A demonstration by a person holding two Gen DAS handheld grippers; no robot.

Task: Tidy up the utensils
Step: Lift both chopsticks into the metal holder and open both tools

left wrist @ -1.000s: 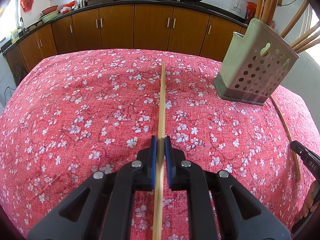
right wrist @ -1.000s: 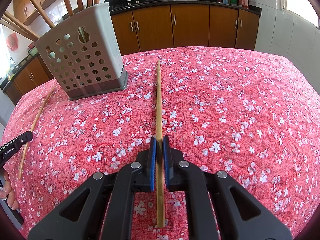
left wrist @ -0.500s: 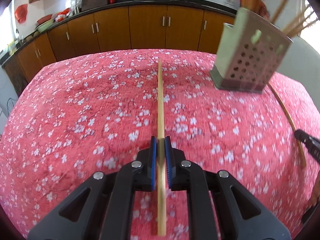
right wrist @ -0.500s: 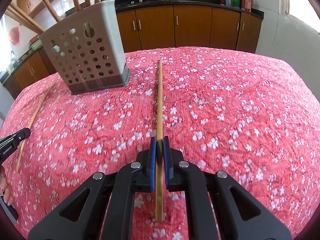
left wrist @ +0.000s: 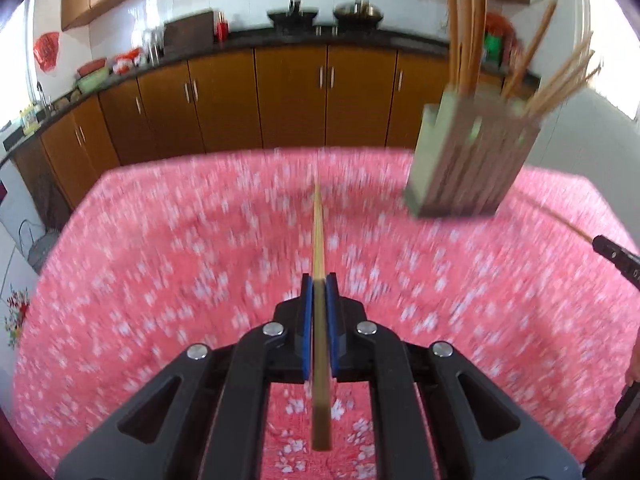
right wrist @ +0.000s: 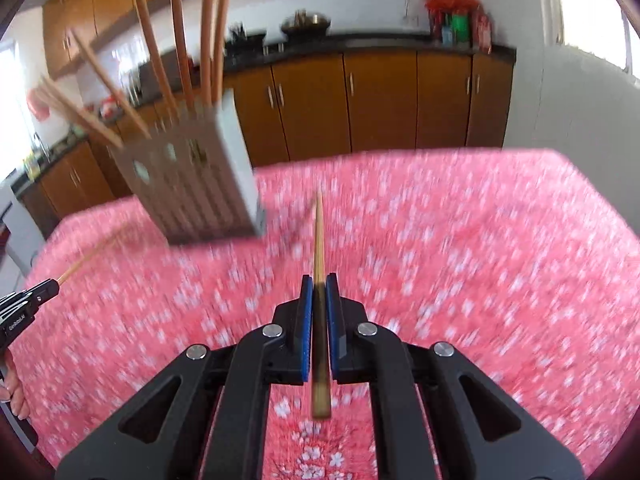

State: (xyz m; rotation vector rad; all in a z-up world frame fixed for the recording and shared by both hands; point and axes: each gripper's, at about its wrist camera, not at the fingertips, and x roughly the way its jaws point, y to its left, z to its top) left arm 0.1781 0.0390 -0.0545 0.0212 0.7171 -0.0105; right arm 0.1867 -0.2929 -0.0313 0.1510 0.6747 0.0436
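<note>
Nearest, the left gripper (left wrist: 319,292) clamps a pale bamboo chopstick (left wrist: 318,236). The right gripper (right wrist: 319,292) clamps a second bamboo chopstick (right wrist: 319,236). Both sticks point forward above the red floral tablecloth (left wrist: 160,280), probably bound for the grey perforated plastic holder (right wrist: 192,196) farther off, already bristling with chopsticks.

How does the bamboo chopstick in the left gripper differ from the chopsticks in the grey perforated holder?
The bamboo chopstick in the left gripper is single, pinched between the fingers and pointing forward over the red floral tablecloth. The chopsticks in the grey perforated holder are bunched, standing upright or leaning outward. Both look like slim wooden sticks.
</note>
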